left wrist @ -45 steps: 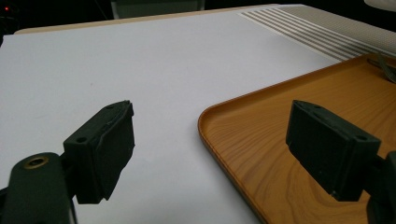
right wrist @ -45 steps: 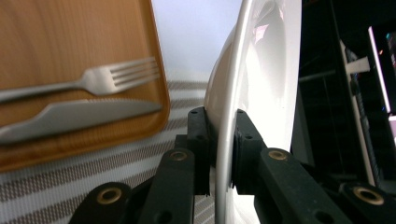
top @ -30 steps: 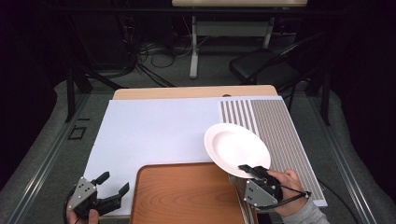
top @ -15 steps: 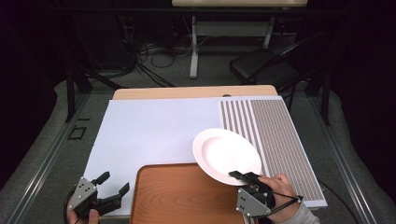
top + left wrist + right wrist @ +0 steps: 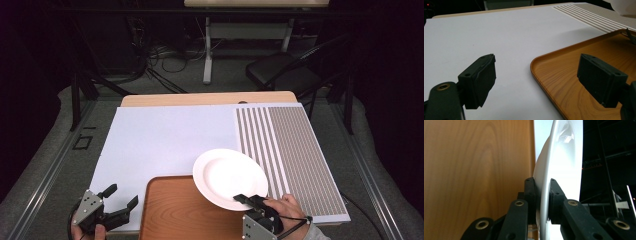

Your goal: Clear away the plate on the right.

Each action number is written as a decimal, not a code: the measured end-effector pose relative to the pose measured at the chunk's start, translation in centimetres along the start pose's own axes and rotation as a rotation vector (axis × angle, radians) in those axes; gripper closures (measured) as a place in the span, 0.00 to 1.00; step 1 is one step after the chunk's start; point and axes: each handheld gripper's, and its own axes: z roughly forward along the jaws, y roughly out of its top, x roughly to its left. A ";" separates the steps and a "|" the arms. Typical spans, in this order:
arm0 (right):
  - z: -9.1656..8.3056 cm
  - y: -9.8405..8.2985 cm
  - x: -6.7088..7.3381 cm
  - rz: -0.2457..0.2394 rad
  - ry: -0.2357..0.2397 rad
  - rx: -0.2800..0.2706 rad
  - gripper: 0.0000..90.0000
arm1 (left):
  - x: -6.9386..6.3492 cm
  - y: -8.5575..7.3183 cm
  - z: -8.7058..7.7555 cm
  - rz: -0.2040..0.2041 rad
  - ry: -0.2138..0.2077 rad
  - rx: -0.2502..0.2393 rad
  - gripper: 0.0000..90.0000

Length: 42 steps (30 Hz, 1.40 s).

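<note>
Carrying the white plate (image 5: 229, 177) over toward the wooden tray (image 5: 170, 212) is the step I have in hand. My right gripper (image 5: 243, 200) pinches the plate by its near rim: in the right gripper view one pad sits on the upper face and the other on the underside, with the rim (image 5: 544, 202) squeezed between them. From those jaws the plate runs out ahead and away, held up off the table, its near part above the tray's far right corner and the rest out over the white mat (image 5: 165, 140).

My left gripper (image 5: 118, 202) rests at the tray's left edge with its jaws spread wide and nothing between them. In the left gripper view the tray's rim (image 5: 541, 75) passes across the gap between the two pads.

Next, I judge the plate needs to come further in over the wood and lower until its base sits flat. The grip is thin and at one edge, so I would keep the plate level, go down slowly, and let go only once it rests on the tray.
</note>
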 end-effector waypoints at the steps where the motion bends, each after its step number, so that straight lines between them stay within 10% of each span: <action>1: 0.1 0.2 0.2 -0.005 0.006 0.009 0.89 | 0.0 0.0 0.0 0.000 0.001 0.001 0.17; 42: 2.7 2.6 4.3 -0.073 0.155 -0.050 0.89 | 0.0 0.0 -0.1 0.001 0.002 0.001 0.17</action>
